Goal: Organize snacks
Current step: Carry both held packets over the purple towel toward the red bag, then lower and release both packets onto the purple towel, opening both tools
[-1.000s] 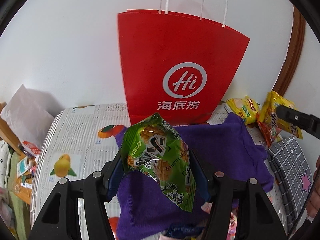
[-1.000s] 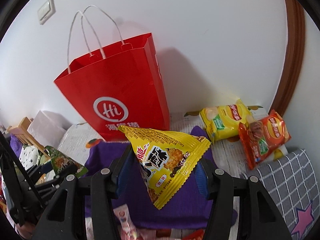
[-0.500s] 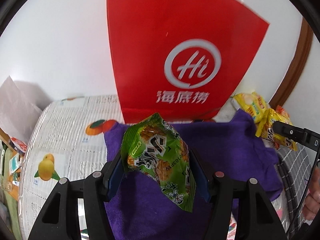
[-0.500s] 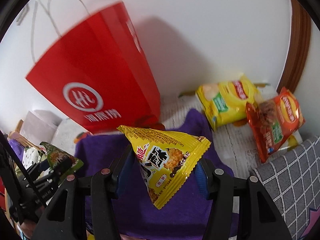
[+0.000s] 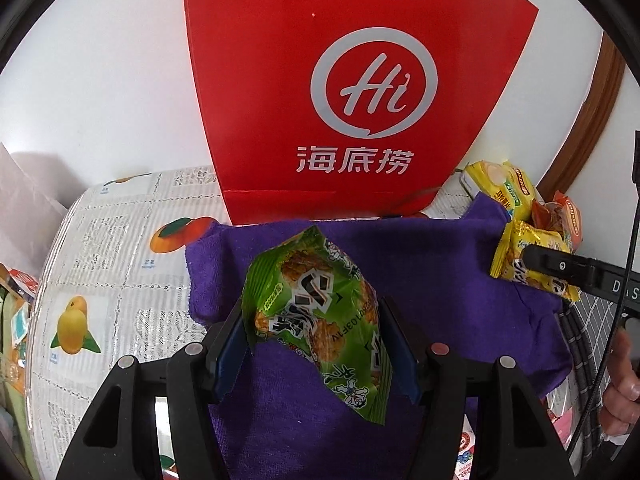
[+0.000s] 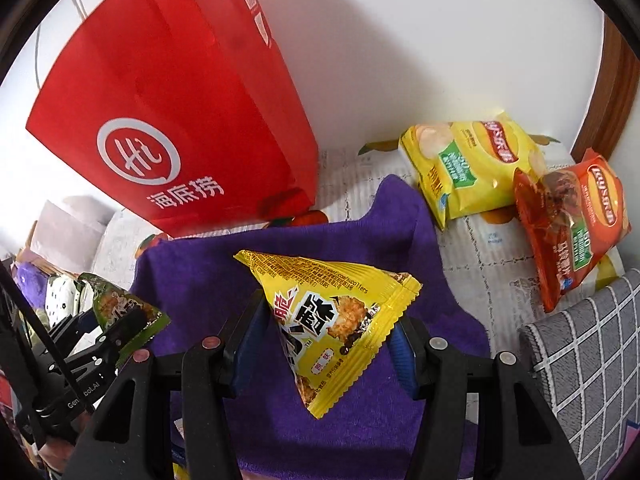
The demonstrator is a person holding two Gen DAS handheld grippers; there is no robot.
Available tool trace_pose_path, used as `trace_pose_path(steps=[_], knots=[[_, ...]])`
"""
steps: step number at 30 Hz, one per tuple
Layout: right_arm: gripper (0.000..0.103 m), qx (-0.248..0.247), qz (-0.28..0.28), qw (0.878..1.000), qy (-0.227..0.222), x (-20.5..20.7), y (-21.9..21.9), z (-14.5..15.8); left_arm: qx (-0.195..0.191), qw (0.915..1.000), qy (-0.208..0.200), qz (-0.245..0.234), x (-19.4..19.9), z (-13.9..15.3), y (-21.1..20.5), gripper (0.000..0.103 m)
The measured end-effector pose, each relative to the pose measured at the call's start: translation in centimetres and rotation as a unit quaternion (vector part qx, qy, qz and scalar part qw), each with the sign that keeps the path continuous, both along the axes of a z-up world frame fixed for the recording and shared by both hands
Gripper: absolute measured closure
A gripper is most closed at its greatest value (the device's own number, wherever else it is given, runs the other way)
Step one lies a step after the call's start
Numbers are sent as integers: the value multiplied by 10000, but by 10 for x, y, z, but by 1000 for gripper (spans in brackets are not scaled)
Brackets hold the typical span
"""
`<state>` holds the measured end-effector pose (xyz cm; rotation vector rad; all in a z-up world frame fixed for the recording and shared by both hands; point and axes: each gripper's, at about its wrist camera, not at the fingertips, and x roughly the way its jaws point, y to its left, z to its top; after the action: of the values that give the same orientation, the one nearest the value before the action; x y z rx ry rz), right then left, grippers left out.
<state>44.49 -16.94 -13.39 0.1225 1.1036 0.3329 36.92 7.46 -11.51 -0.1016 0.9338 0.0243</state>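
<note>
The left gripper holds its jaws clamped on a green snack packet, blue pads pressing both sides; the right gripper is likewise closed on a yellow triangular snack packet; both packets hang above a purple cloth, not touching it as far as can be told; the cloth lies spread on a table covered with a pale, fruit-printed sheet; behind the cloth stands a red paper bag bearing a white "Hi" emblem, upright and close to a white wall; a brown wooden frame curves at the far right. The left view alone shows a person's hand at its right edge, with the yellow packet seen side-on in the other tool; the right view alone shows clearly a yellow chip bag and an orange chip bag lying on the sheet beside the cloth, the orange one overlapping the yellow; a grey checked cushion sits nearer at right; household clutter at the far left edge is too small to identify.
</note>
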Motion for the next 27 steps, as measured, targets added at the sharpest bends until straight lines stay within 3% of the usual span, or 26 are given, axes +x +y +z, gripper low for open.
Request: trace_pose_path(steps=[27], knots=[[47,-189,158,9996,124,2,14,-13,11,9997,232,56,8,-10,0,41]])
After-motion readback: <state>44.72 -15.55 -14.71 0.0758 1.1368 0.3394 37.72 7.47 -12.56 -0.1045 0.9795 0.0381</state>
